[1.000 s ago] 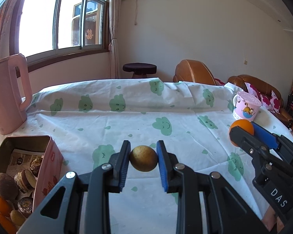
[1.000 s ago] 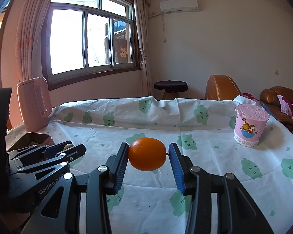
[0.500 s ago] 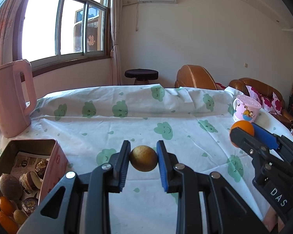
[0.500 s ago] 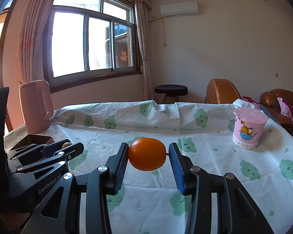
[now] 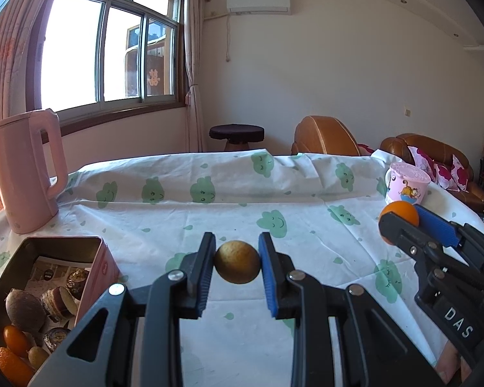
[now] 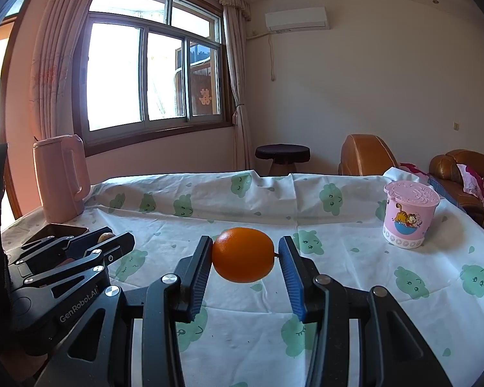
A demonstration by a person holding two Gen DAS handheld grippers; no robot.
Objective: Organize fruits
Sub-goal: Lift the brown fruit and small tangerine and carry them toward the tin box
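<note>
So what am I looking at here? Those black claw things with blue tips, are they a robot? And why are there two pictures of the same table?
No robot: a person holds a two-finger clamp in each hand, and a small wide-angle camera on each clamp looks out along its fingers. So you get one picture per hand.

In the left hand's picture, the left gripper is shut on a small brownish-yellow fruit. The right hand's picture shows the right gripper shut on an orange. Each clamp also appears at the edge of the other's view.

Both hover over a table under a white tablecloth with green cloud faces. On it stand a pink kettle, a pink lidded cup with a cartoon cat, and an open tin box that already holds several fruits and other small things.
</note>
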